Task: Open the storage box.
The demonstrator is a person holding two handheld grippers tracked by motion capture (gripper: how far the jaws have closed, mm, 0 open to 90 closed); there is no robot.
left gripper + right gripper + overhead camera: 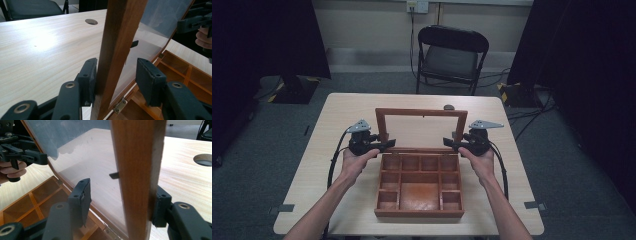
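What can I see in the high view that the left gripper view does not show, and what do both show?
High view alone: the black folding chair behind the table, both forearms, and the box's full grid of empty compartments.

Left gripper view alone: the brass hinge and the left gripper with its jaws on either side of the lid's side rail.

Both: the wooden box's raised glass-panelled lid, the table and its round hole.

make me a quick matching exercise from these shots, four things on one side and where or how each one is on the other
Things
1. glass-panelled wooden lid
2. left tongs
3. black folding chair
4. brass hinge

Places or states
A. behind the table's far edge
B. standing raised above the compartments
C. at the lid's lower corner, joining it to the brown wooden box
D. jaws either side of the lid's side rail

Pairs: 1-B, 2-D, 3-A, 4-C
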